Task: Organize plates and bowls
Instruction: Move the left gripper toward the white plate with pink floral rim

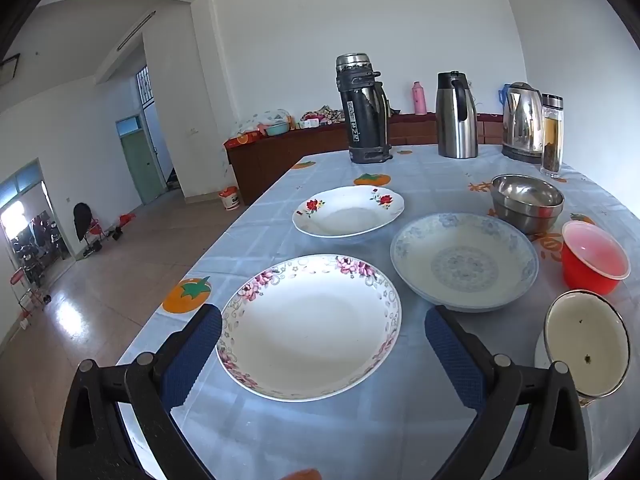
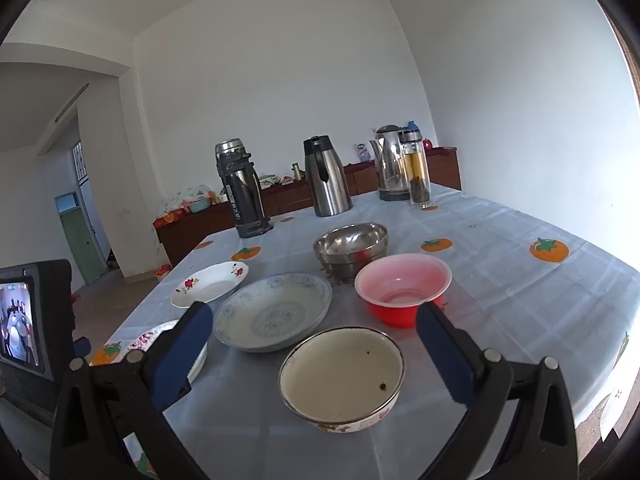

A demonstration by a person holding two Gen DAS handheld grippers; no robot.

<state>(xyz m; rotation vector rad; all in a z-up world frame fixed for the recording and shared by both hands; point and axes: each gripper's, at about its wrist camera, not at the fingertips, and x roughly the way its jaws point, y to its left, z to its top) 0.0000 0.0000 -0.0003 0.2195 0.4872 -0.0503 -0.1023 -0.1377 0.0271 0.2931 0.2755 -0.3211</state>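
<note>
My left claw (image 1: 322,354) is spread wide and holds nothing; between its blue pads (image 1: 188,354) lies the pink-flowered plate (image 1: 310,326), flat on the table's pale blue cloth (image 1: 256,240), near the table's front-left corner. Behind that plate, further back along the left side, sits the red-flowered plate (image 1: 348,212). To the right of both lies the blue-patterned plate (image 1: 464,262), which seems to rest on another plate of the same kind. Behind it stand the steel bowls (image 1: 526,202), one nested in another, and just to their right and nearer to me the red plastic bowl (image 1: 594,258). In front of that, nearest to me, is the white enamel bowl (image 2: 342,378), dark specks inside, and my right claw (image 2: 314,350) hangs over it, spread wide too, gripping nothing. At the far end of the table stand a black flask (image 1: 362,110), a steel jug (image 1: 456,116), a kettle (image 1: 522,122) and a glass tea bottle (image 1: 552,136)
</note>
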